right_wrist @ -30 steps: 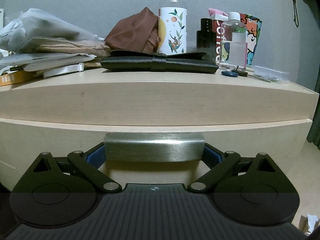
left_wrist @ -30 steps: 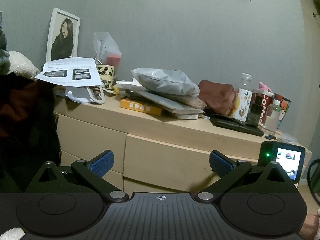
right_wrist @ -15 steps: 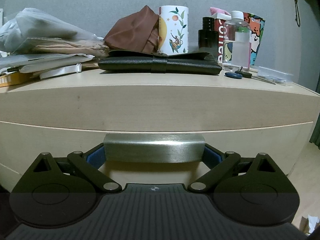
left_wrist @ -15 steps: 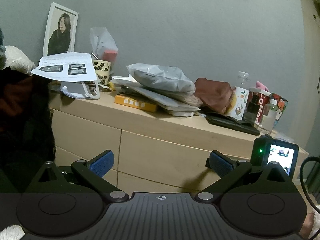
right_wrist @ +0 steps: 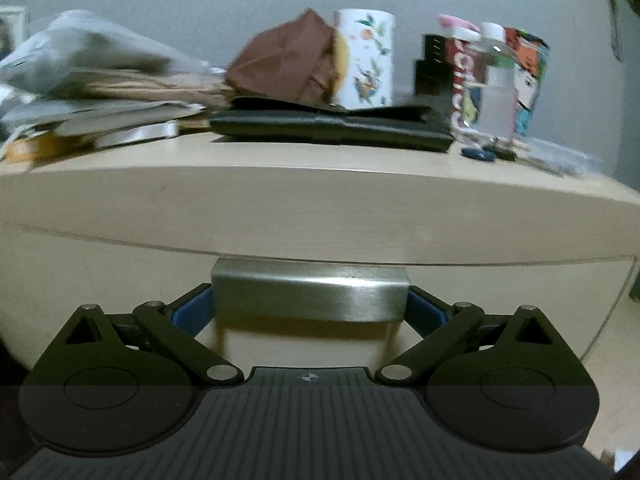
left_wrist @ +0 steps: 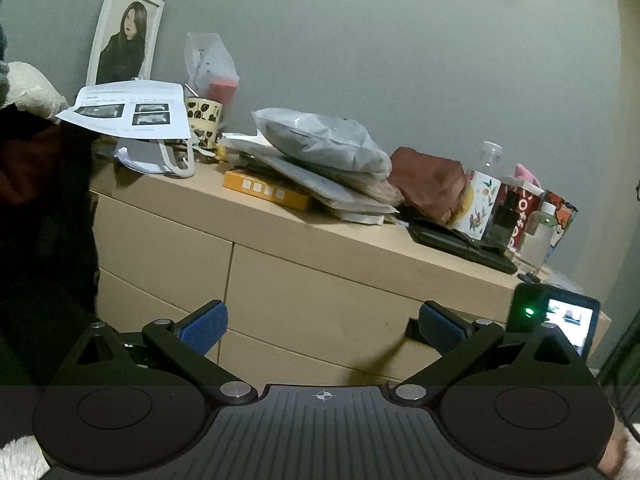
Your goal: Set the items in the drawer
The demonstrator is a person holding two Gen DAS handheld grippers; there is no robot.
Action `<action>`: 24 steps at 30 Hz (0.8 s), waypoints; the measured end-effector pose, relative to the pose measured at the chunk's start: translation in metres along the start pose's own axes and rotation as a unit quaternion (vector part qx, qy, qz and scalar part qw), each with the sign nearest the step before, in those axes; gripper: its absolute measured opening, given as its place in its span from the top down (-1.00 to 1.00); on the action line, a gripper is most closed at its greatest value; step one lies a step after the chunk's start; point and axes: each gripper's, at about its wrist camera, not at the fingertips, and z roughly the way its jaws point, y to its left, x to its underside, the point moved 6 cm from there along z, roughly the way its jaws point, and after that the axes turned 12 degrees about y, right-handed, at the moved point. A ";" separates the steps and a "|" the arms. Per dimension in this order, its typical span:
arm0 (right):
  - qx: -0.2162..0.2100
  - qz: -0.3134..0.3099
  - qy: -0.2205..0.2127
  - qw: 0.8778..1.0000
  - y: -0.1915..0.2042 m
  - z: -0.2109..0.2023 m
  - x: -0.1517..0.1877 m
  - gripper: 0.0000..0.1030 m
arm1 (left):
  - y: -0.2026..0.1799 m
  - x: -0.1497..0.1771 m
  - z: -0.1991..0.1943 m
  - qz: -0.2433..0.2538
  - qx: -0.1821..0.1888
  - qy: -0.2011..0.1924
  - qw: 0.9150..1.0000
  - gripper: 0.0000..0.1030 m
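With the metal handle (right_wrist: 310, 296) bracketed by the right gripper (right_wrist: 310, 312), whose blue pads (right_wrist: 192, 312) are set against its two ends, the drawer front (right_wrist: 120, 300) is judged to be at the very start of being drawn open; the grip is taken on the ends so that the pull can be carried straight outward without slipping. No gap above the drawer front can yet be made out, and the right view is smeared with motion, so how far it has been freed cannot be told. Nearer the other camera, the left gripper (left_wrist: 322, 326) is held wide apart and empty, well clear of the dresser (left_wrist: 320, 280), presumably kept free for the first item to be lifted. On the dresser top, just behind the drawer edge, a black wallet (right_wrist: 328, 128) is laid flat, with a brown cloth (right_wrist: 288, 64) bunched on it and a floral bottle (right_wrist: 366, 60) stood upright at its back. Small keys (right_wrist: 480, 154) and a clear bottle (right_wrist: 498, 96) are seen to the right. Further left, grey mailer bags (left_wrist: 320, 144) are stacked over an orange box (left_wrist: 264, 190), and a framed portrait (left_wrist: 124, 36) is leaned on the wall behind. Nothing has yet been placed inside; these items wait above the drawer, within easy reach.
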 end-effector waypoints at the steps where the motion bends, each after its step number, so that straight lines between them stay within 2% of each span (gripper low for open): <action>1: 0.004 -0.010 -0.002 1.000 0.000 -0.004 0.001 -0.97 | -0.001 0.000 0.001 0.002 -0.001 0.000 1.000 -1.00; 3: 0.015 -0.011 -0.008 1.000 -0.004 -0.015 0.002 -0.98 | -0.004 0.001 0.002 0.006 -0.003 0.001 1.000 -1.00; 13: 0.004 0.045 0.011 0.999 -0.048 -0.059 0.014 -0.98 | -0.028 0.008 0.009 0.062 -0.009 0.002 0.998 -1.00; 18: 0.006 0.078 -0.009 0.997 -0.075 -0.094 0.009 -0.99 | -0.038 0.011 0.017 0.080 -0.006 0.016 0.997 -1.00; 24: 0.001 0.107 -0.048 0.993 -0.104 -0.128 0.001 -0.99 | -0.055 0.002 0.016 0.084 0.022 -0.001 0.996 -1.00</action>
